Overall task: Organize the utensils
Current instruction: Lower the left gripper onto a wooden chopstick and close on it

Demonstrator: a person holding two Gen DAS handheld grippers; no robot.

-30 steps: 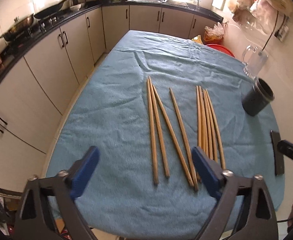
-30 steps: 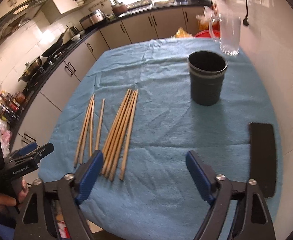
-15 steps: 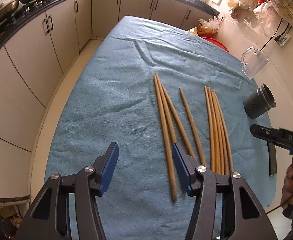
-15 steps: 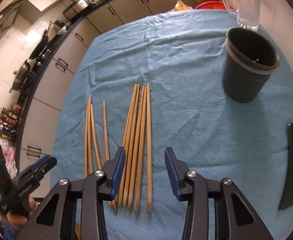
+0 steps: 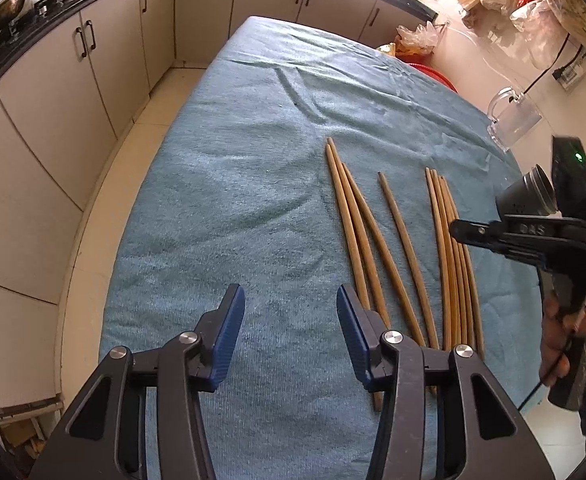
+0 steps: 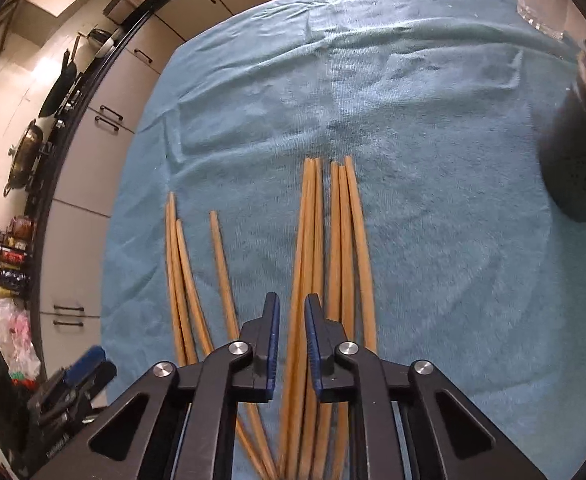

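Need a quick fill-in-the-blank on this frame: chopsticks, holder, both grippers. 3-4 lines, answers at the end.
1. The wooden chopsticks lie on a ____ cloth.
2. The right gripper has its fingers narrowed around chopsticks of the ____ bundle.
3. The left gripper is wide ____, with nothing between its fingers.
4. The dark holder cup has ____ chopsticks in it visible so far.

Answers: blue; right-hand; open; no
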